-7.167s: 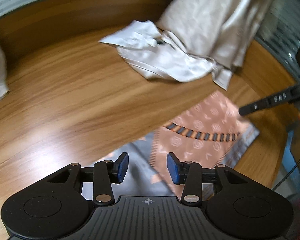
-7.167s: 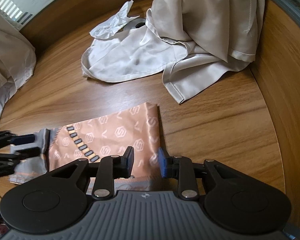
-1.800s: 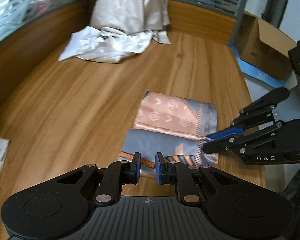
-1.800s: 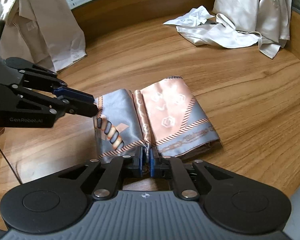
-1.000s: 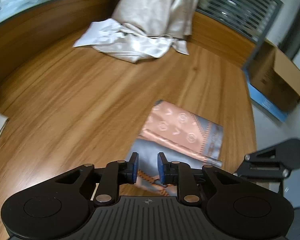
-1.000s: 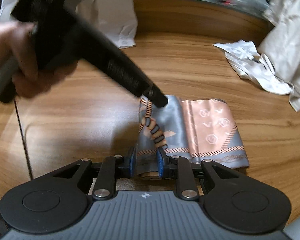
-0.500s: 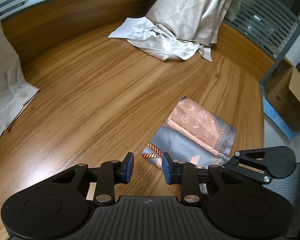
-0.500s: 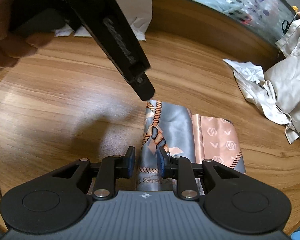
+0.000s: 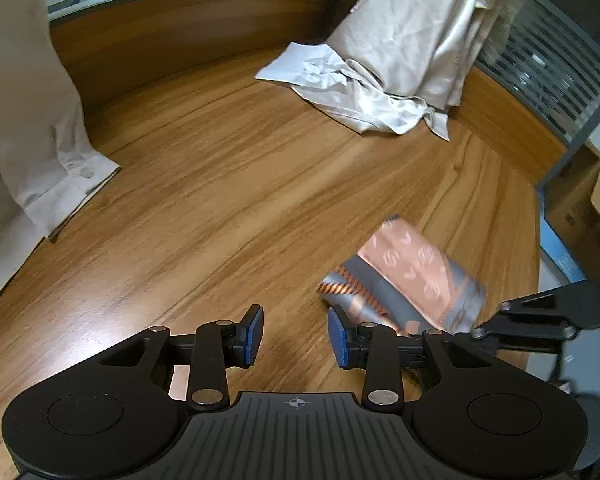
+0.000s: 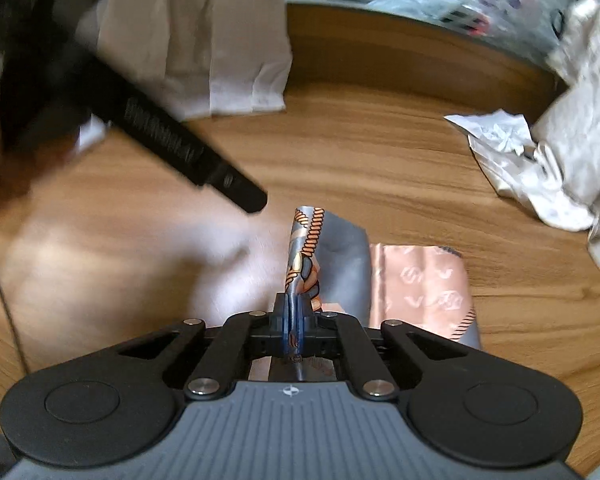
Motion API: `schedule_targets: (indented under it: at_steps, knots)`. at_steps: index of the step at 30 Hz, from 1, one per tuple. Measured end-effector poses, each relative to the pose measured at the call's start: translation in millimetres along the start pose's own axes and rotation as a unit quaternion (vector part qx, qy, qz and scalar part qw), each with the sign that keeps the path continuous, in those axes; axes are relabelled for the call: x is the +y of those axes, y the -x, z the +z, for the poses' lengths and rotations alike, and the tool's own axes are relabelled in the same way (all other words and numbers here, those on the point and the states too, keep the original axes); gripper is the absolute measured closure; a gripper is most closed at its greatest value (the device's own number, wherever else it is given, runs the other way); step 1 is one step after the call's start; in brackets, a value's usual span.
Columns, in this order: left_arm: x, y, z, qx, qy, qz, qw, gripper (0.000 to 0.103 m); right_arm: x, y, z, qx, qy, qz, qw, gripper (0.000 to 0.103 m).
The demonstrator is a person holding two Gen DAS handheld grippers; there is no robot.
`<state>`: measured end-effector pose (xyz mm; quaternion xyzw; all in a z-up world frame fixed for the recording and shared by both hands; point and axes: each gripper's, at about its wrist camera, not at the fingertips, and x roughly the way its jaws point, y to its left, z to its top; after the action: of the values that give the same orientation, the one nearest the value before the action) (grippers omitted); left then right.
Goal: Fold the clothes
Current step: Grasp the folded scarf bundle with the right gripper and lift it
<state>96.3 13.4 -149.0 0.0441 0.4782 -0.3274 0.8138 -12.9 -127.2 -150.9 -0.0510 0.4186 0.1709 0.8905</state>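
Folded peach-and-grey patterned silk scarf (image 10: 380,276) lies on the wooden bench (image 9: 260,200), its long axis running across the right wrist view. The right gripper (image 10: 292,320) is pinched tight on the scarf's near left corner, which stands up from the bench. The left gripper (image 9: 295,336) hangs over bare wood with its jaws opening and nothing between them; the scarf lies just to its right. For the next fold, I judge the right hand the better placed.
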Motion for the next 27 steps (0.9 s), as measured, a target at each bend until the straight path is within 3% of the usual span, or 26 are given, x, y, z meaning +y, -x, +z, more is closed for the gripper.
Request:
schedule_targets:
  at_steps: [5, 15, 21, 27]
  knots:
    - [-1, 1, -1, -0.002, 0.002, 0.004, 1.0, 0.064, -43, 17, 3, -0.027, -0.117, 0.06, 0.991, 0.099]
    - [-21, -9, 3, 0.004, -0.019, -0.002, 0.9998, 0.064, -116, 11, -17, -0.03, -0.233, 0.11, 0.966, 0.099]
    - [-41, -15, 8, 0.001, -0.055, -0.007, 0.9985, 0.064, -142, 8, -28, -0.029, -0.269, 0.104, 0.957, 0.098]
    - [-65, -26, 8, 0.006, -0.096, -0.021, 0.9952, 0.064, -152, 8, -34, -0.021, -0.253, 0.077, 0.964, 0.093]
